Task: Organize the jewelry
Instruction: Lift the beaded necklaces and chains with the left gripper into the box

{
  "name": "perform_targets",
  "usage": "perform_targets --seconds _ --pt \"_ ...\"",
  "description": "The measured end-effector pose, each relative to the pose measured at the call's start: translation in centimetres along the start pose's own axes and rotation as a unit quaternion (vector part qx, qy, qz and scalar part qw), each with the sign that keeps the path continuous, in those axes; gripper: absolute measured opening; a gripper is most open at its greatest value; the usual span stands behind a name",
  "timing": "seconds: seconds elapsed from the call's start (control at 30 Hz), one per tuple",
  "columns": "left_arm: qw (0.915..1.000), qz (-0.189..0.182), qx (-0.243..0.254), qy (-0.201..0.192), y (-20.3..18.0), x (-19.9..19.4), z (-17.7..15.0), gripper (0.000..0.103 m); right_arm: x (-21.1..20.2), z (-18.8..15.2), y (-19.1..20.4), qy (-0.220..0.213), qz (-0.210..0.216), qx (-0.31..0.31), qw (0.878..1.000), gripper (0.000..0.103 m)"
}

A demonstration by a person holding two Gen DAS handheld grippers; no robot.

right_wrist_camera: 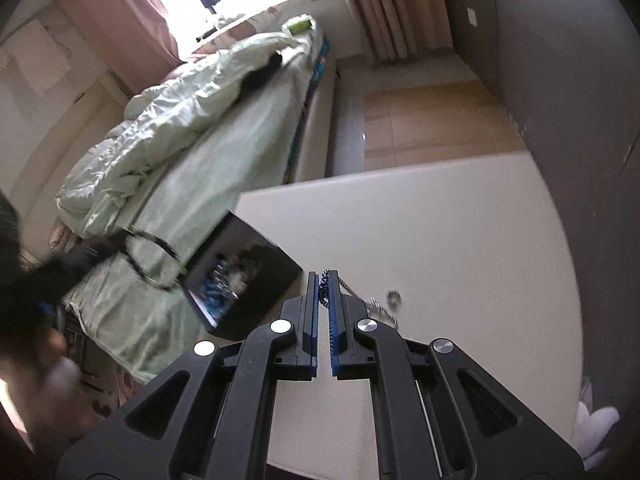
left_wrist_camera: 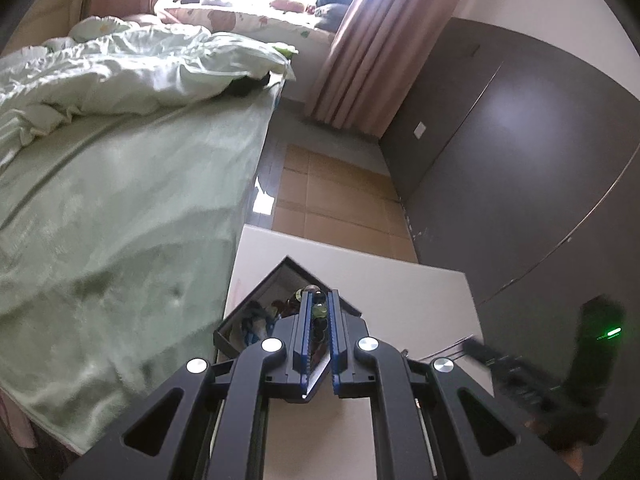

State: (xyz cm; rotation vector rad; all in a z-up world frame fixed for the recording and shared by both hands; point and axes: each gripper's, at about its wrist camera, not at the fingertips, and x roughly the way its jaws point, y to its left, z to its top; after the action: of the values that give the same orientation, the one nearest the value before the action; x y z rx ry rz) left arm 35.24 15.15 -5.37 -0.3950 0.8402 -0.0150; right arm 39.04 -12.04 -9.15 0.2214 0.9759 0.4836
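A dark open jewelry box (left_wrist_camera: 256, 312) sits on the white table (left_wrist_camera: 400, 292), with mixed jewelry inside. My left gripper (left_wrist_camera: 319, 300) is over the box, its jaws nearly closed around a beaded bracelet (left_wrist_camera: 316, 305) with round glassy beads. In the right wrist view the same box (right_wrist_camera: 244, 280) lies left of my right gripper (right_wrist_camera: 324, 280), which is shut on a dark blue-and-white beaded chain (right_wrist_camera: 344, 285) that trails right onto the table. A small silver ring (right_wrist_camera: 394, 297) lies on the table just beyond the chain.
A bed with a pale green sheet (left_wrist_camera: 120, 200) and rumpled duvet borders the table's left side. A dark wardrobe (left_wrist_camera: 520, 140) stands to the right. Tiled floor (left_wrist_camera: 336, 196) lies beyond the table's far edge. The right gripper appears blurred at the left view's right edge (left_wrist_camera: 520, 372).
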Motion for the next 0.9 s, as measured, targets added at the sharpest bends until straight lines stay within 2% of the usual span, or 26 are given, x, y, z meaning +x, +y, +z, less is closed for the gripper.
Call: perform_targets --seconds 0.3,0.33,0.37,0.43,0.9 --pt "0.9993 -0.018 -0.021 0.026 0.9 3.2 -1.0 0.008 -4.5 3.4 3.7 -0.044 0.012 -0.039 0.998 0.005" --pt "0.9991 -0.019 -0.027 0.028 1.2 3.3 -1.1 0.016 -5.0 3.8 4.3 -0.049 0.015 -0.045 0.998 0.005" --pt "0.9989 -0.018 -0.033 0.026 1.5 3.3 -1.1 0.030 -5.3 4.2 4.8 -0.051 0.016 -0.049 0.997 0.005" --pt "0.9989 -0.017 -0.041 0.017 2.0 2.9 -1.2 0.042 -5.7 4.9 6.0 -0.056 0.019 -0.061 0.996 0.005" --pt "0.9980 0.000 -0.062 -0.010 5.1 -1.3 -1.7 0.042 -6.1 7.7 13.0 -0.070 0.039 -0.110 0.991 0.005"
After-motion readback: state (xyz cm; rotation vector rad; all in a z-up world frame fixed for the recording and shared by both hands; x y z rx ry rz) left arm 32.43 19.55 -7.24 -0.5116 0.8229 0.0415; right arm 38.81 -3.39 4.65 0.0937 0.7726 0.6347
